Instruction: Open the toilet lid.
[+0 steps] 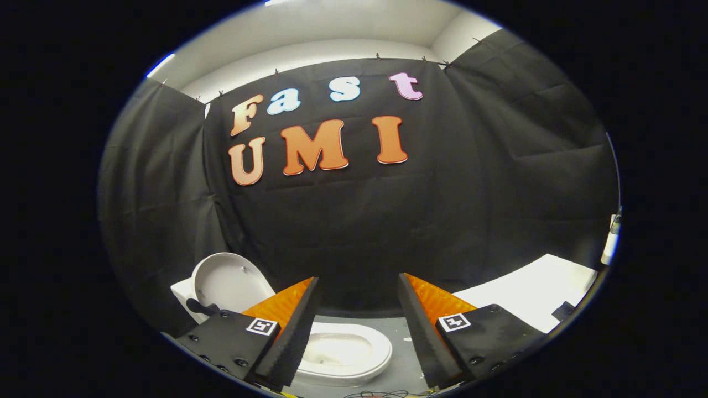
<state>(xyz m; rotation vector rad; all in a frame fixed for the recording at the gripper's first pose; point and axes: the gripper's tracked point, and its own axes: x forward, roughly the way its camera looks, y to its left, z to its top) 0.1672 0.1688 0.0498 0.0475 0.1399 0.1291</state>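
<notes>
Hand-held gripper, gripper view: its two black fingers, backed with orange, stand spread wide apart with nothing between them, so it is released and grasps nothing.

Below and just beyond the fingers sits a small white toilet; its bowl and seat ring lie between the fingers, partly covered by the left one. The toilet lid already stands raised behind the bowl, tilted back beside the left finger, its pale underside facing the camera. A dark lever or hinge part shows at its base, too small to identify. By this evidence the opening appears done or nearly so.

Handling, as a judgement: the lid looks like thin, rigid, glossy plastic, hence light, stiff and slippery. Its free front rim would be the natural place to pinch or push from below, away from the hinge, where leverage is best. A hard squeeze risks sliding off the smooth edge.

Surroundings: a white table lies beyond the right finger, well apart from the toilet, with a small dark object on its near edge. Grey floor lies between the two. Black cloth walls the booth. Cables trail on the floor close to the fingers. Nothing stands between the fingers and the lid.
</notes>
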